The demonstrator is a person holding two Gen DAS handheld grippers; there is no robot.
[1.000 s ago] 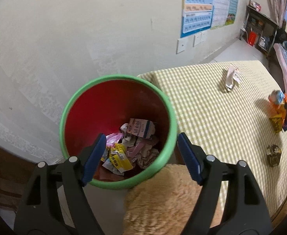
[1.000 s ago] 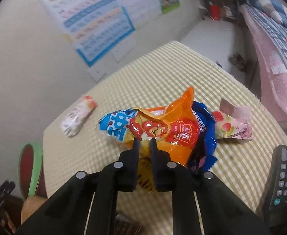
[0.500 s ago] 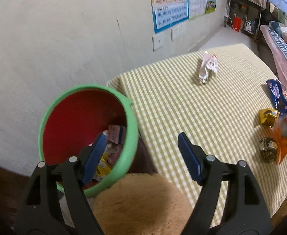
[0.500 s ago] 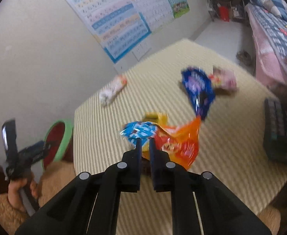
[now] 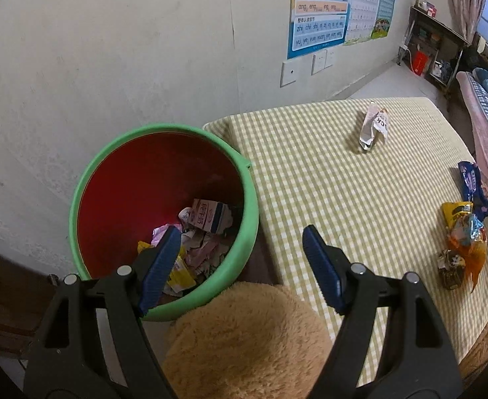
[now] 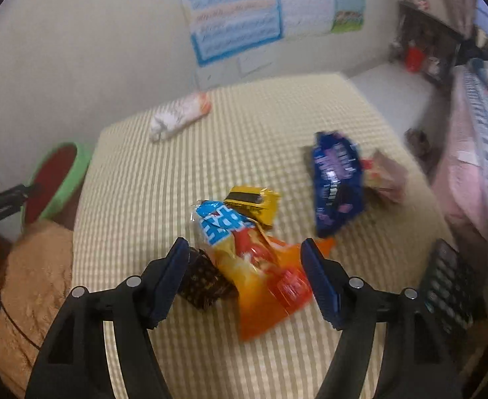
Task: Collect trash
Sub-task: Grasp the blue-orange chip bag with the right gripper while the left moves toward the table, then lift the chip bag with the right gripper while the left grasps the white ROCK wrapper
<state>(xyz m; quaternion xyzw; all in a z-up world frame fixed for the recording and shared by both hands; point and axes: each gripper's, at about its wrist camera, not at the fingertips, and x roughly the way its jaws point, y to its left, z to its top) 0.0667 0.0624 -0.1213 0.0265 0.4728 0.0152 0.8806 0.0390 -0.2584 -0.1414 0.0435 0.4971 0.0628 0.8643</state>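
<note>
Right gripper [image 6: 245, 277], jaws just opened wide, none of its pads touching the orange snack bag [image 6: 263, 272] lying between them on the checked tabletop [image 6: 244, 126]; the bag's long axis runs away from the camera, blue end farthest. Left gripper [image 5: 240, 266], open and empty, hangs beside the green-rimmed bin [image 5: 250, 206].

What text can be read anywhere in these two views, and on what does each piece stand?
"an en in un", "ang eng", "zhi chi shi": wall poster, its other rows partly legible.
"OCK", first letters folded away: white wrapper on the checked table.
Red print on the carton in the green-rimmed bin: too small.
Blue wrapper, orange snack bag: blurred, unreadable.
</note>
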